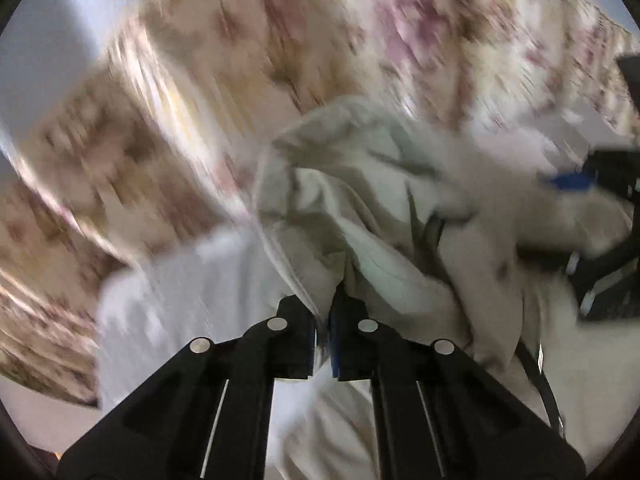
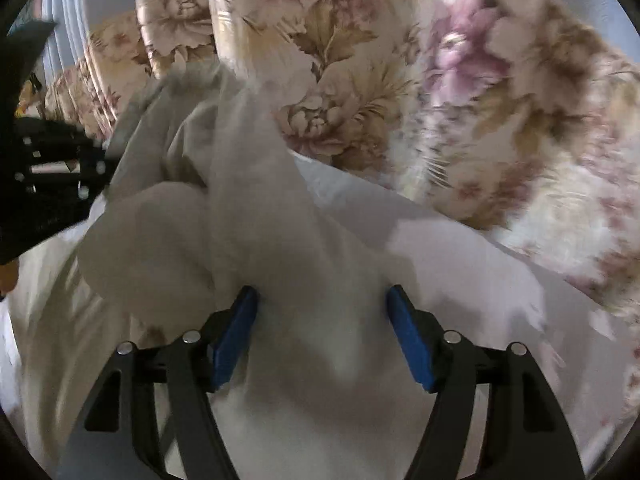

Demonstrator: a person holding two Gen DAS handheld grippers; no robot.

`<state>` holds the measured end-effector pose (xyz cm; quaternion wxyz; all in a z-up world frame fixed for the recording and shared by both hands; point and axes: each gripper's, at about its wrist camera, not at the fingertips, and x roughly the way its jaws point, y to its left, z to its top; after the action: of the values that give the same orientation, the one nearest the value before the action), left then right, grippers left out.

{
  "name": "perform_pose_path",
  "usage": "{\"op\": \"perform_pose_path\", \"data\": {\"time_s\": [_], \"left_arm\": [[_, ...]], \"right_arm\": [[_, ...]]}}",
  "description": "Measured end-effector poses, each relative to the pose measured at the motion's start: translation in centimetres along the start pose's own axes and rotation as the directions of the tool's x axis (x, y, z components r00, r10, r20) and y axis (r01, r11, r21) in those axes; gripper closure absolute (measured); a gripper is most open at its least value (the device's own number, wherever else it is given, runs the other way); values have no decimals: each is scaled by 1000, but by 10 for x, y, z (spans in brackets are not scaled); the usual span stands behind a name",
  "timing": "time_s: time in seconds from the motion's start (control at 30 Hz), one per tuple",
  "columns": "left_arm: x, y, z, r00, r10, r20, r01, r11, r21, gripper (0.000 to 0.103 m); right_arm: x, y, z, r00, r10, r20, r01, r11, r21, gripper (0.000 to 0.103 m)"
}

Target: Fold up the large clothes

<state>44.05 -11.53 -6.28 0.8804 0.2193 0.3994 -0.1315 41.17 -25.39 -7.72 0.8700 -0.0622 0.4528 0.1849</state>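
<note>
A pale beige-green garment lies bunched on the bed, blurred by motion. My left gripper is shut on a hemmed edge of it, and the cloth runs up out of the black fingers. In the right wrist view the same garment rises in a thick fold between my right gripper's blue pads, which stand wide apart around it. The right gripper also shows at the right edge of the left wrist view, over the garment. The left gripper shows at the left edge of the right wrist view.
A floral bedspread in cream, brown and purple covers the bed behind the garment. A white sheet lies under and beside it. A pale blue wall stands beyond the bed.
</note>
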Motion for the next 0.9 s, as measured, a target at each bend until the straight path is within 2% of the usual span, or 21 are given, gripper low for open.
{"op": "perform_pose_path", "data": {"time_s": [0.03, 0.07, 0.1, 0.13, 0.2, 0.23, 0.27, 0.33, 0.37, 0.4, 0.47, 0.5, 0.53, 0.6, 0.67, 0.7, 0.73, 0.77, 0.83, 0.87, 0.9], "left_arm": [[1, 3, 9, 1000, 3, 23, -3, 1000, -10, 99], [4, 9, 19, 999, 5, 45, -3, 1000, -28, 99], [6, 12, 26, 998, 19, 59, -17, 999, -39, 99], [9, 16, 32, 996, 46, 73, -42, 998, -52, 98], [20, 27, 41, 993, 102, 63, -95, 991, -96, 88], [26, 33, 43, 993, 110, 43, -104, 987, -119, 70], [32, 41, 41, 992, 125, 23, -121, 982, -147, 45], [36, 50, 33, 991, 136, 8, -133, 978, -160, 27], [35, 54, 26, 990, 142, -1, -140, 977, -160, 24], [32, 59, 19, 990, 141, -9, -141, 977, -162, 24], [16, 70, 1, 992, 125, -14, -125, 976, -180, 12], [6, 78, -8, 993, 117, -12, -117, 976, -183, 9], [-11, 84, -21, 994, 114, -7, -113, 976, -185, 5], [-33, 91, -39, 994, 108, -5, -107, 977, -184, 4], [-48, 103, -51, 994, 104, -29, -107, 979, -174, 3], [-49, 109, -54, 994, 100, -48, -107, 978, -181, 3], [-49, 118, -56, 991, 112, -69, -124, 970, -209, 3], [-46, 126, -58, 988, 118, -95, -138, 963, -232, 3], [-47, 132, -64, 985, 115, -128, -145, 955, -258, 3], [-51, 134, -70, 988, 70, -137, -105, 958, -265, 3], [-54, 134, -75, 990, -17, -138, -22, 961, -275, 3]], "right_arm": [[2, 1, 6, 1000, -2, 14, 2, 1000, -2, 48], [2, -4, 13, 1000, -15, 19, 15, 1000, 23, 95], [-1, -10, 18, 999, -32, 30, 30, 998, 61, 101], [-7, -24, 23, 996, -63, 64, 54, 990, 130, 101], [-14, -58, 24, 989, -124, 81, 96, 953, 286, 101], [-14, -87, 17, 991, -122, 63, 84, 903, 420, 100], [-8, -110, 7, 995, -96, 22, 71, 851, 520, 98], [5, -131, -7, 995, -65, -72, 95, 805, 586, 70], [2, -139, -15, 996, -48, -75, 85, 781, 618, 37], [-3, -145, -22, 999, -9, -46, 37, 758, 651, 28], [-31, -147, -34, 992, 109, 61, -121, 716, 688, 28], [-41, -144, -34, 989, 123, 78, -143, 726, 673, 28], [-60, -134, -33, 986, 130, 102, -165, 764, 624, 27], [-85, -126, -32, 988, 77, 134, -142, 801, 582, 23], [-100, -132, -40, 986, 40, 165, -136, 767, 627, 17], [-98, -137, -44, 991, 17, 133, -101, 746, 658, 17], [-95, -138, -45, 997, -61, 51, 10, 735, 678, 17], [-94, -135, -43, 992, -127, 0, 96, 746, 659, 17], [-99, -111, -43, 986, -169, -6, 142, 808, 572, 17], [-101, -102, -44, 987, -158, 4, 130, 825, 549, 17], [-103, -92, -46, 990, -144, 11, 117, 845, 521, 17]]}}
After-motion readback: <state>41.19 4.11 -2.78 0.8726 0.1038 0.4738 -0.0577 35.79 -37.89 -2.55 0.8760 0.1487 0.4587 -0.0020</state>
